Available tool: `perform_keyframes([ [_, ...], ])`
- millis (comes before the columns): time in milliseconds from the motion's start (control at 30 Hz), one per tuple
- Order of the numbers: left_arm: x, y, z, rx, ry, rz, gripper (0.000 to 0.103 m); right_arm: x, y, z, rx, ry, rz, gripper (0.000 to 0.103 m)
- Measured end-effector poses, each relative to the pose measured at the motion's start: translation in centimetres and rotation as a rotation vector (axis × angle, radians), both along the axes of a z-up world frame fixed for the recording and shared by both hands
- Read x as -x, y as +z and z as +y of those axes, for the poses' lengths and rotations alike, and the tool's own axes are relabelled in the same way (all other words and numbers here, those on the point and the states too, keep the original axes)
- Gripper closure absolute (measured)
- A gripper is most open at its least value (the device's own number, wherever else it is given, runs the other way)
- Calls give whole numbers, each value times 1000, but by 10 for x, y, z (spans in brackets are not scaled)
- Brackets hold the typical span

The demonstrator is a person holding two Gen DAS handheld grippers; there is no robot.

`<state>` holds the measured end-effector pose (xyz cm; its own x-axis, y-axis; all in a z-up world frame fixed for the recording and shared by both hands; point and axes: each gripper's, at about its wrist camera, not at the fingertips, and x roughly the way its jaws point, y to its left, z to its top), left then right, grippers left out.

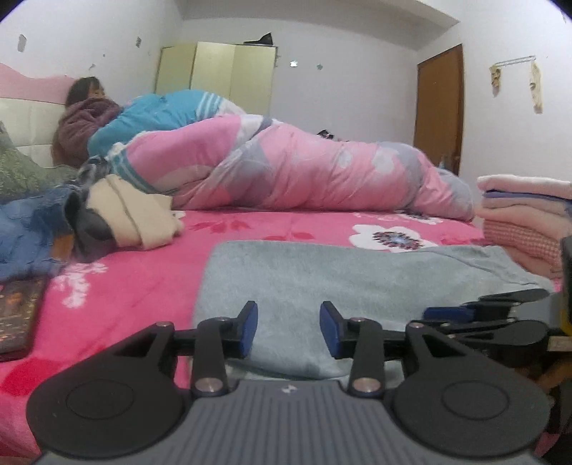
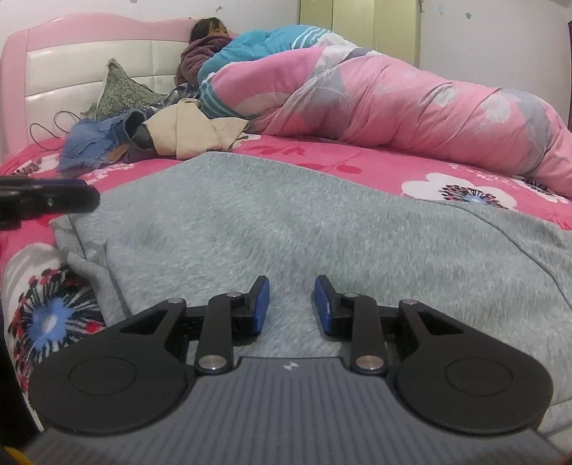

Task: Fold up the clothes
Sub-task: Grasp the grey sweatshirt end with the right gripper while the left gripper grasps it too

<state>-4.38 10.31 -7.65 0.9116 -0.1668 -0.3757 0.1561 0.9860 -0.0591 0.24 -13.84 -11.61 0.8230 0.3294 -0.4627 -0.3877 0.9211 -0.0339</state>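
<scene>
Grey garment [image 2: 286, 221] (both grippers agape)

white walls [image 1: 339, 89] all round, paint chipped in spots. pale yellow wardrobe [image 1: 218, 75] in the far corner, brown door [image 1: 439, 107] on the right, pink headboard [image 2: 89, 46] with white padding at the left. even, soft light.

One grey garment [image 2: 286, 221], two grippers [image 1: 289, 327] [image 2: 291, 304].

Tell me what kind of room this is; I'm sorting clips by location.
A home bedroom, most likely: a bed with a pink headboard, a person lying under a pink quilt, and a wardrobe by the far wall.
</scene>
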Motion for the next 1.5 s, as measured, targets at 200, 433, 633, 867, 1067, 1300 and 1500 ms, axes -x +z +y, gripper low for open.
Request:
perform_keyframes([
  [200, -7, -10, 2, -47, 23, 64, 62, -3, 0, 2, 8, -1, 7, 76],
  [433, 7, 9, 38, 98, 58, 35, 62, 1, 42, 15, 21, 60, -27, 58],
  [633, 1, 22, 92, 334, 117, 109, 62, 31, 57, 76, 147, 348, -149, 37],
  [867, 0, 21, 123, 459, 135, 140, 62, 48, 27, 153, 391, 504, -215, 36],
  [1067, 3, 15, 132, 496, 140, 156, 62, 45, 7, 189, 524, 508, -246, 37],
  [1300, 3, 13, 132, 515, 126, 155, 62, 24, 4, 205, 551, 444, -208, 53],
  [1500, -4, 16, 134, 530, 97, 160, 61, 24, 6, 203, 511, 423, -199, 86],
])
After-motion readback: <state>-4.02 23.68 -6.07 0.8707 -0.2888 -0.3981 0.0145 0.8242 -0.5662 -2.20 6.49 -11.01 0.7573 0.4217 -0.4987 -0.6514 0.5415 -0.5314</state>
